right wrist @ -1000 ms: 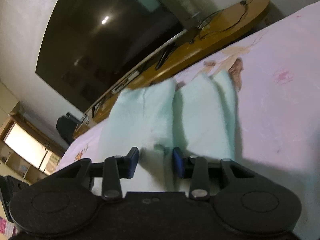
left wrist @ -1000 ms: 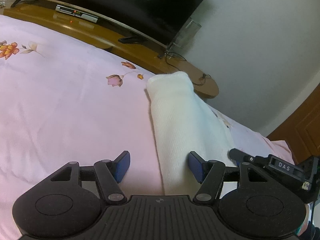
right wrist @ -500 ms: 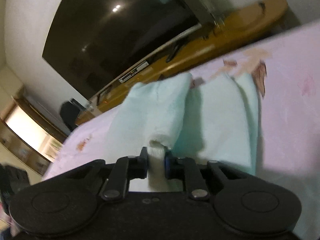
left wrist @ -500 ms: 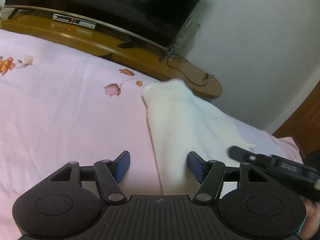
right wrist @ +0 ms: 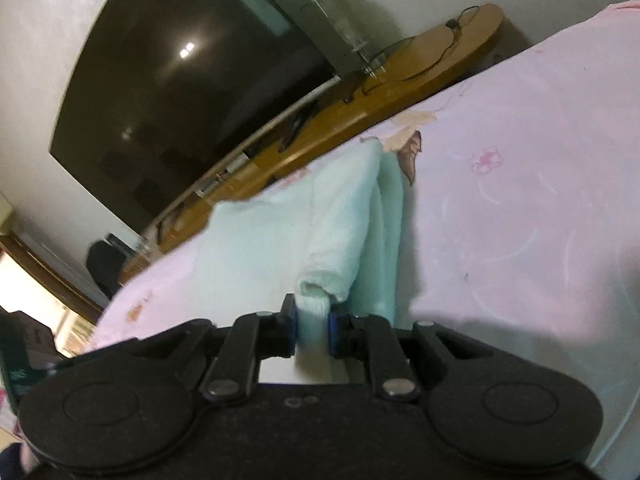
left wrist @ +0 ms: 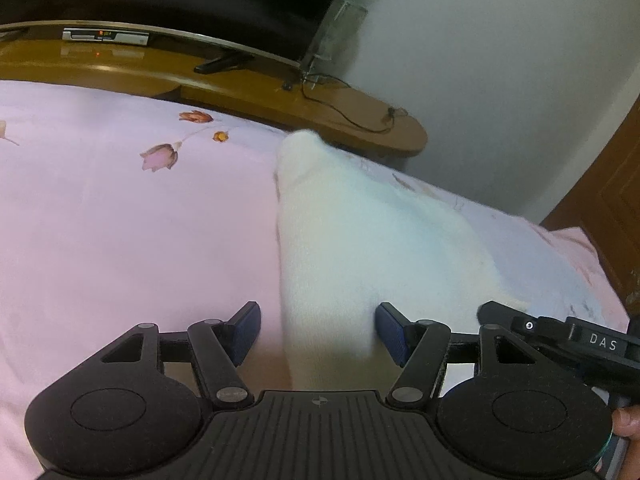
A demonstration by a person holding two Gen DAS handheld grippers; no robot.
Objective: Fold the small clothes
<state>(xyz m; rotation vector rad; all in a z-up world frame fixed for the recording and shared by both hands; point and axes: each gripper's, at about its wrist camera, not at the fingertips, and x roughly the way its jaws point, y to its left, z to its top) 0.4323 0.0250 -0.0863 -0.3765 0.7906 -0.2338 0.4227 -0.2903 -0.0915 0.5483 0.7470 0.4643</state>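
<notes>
A small white knitted garment (left wrist: 352, 240) lies on the pink flowered bedsheet (left wrist: 120, 232); it looks pale mint in the right wrist view (right wrist: 304, 232). My left gripper (left wrist: 318, 334) is open, with the garment's near end between its blue pads, not pinched. My right gripper (right wrist: 313, 330) is shut on the garment's near edge and lifts one layer off the sheet, so it stands in a fold. The right gripper's body shows at the lower right of the left wrist view (left wrist: 560, 340).
A wooden TV bench (left wrist: 248, 88) runs along the far side of the bed, with a large dark TV (right wrist: 180, 68), a set-top box (left wrist: 106, 36) and cables on it. A white wall and a brown wooden door (left wrist: 612, 208) stand to the right.
My right gripper closed on the garment's near edge and raised it, pulling a layer up and across. The left gripper stayed open and shifted slightly.
</notes>
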